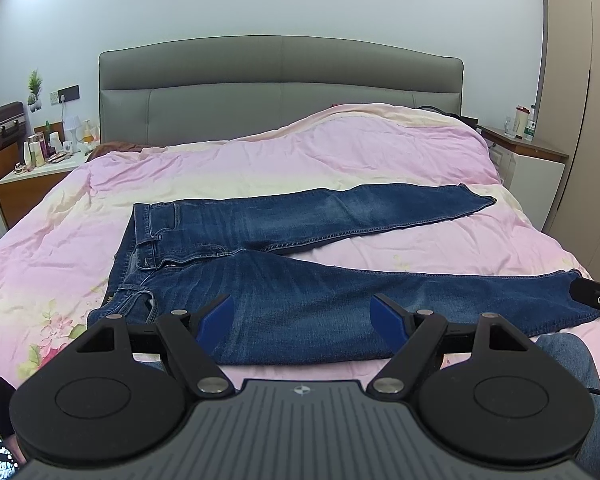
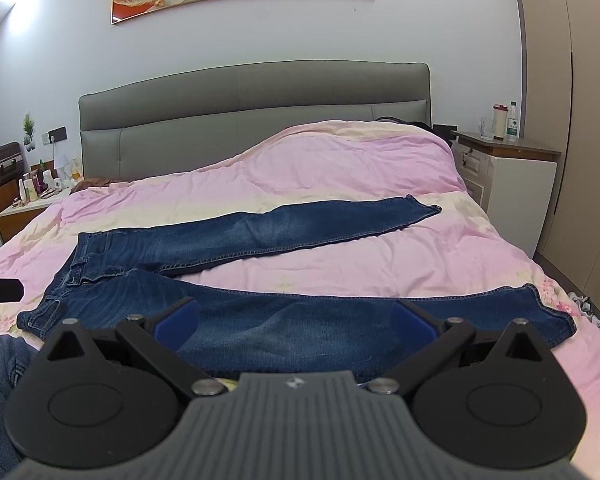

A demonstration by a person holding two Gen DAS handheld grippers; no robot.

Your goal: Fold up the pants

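Lying unfolded on pink duvet: blue jeans, waistband left, legs splayed right, far leg angled away. No fold made yet. Left gripper, right gripper hover at near edge, fingers spread, empty.

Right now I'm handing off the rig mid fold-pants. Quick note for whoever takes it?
Left tongs: open, holding nothing, above the near leg by the hip.
Right tongs: open, holding nothing, above the same leg nearer the cuff.
Jeans: flat on the pink bedspread, waistband left, legs spread in a V to the right.
Done: jeans laid out only.
Left: every fold. Probably bring one leg over the other first, then fold lengthwise.
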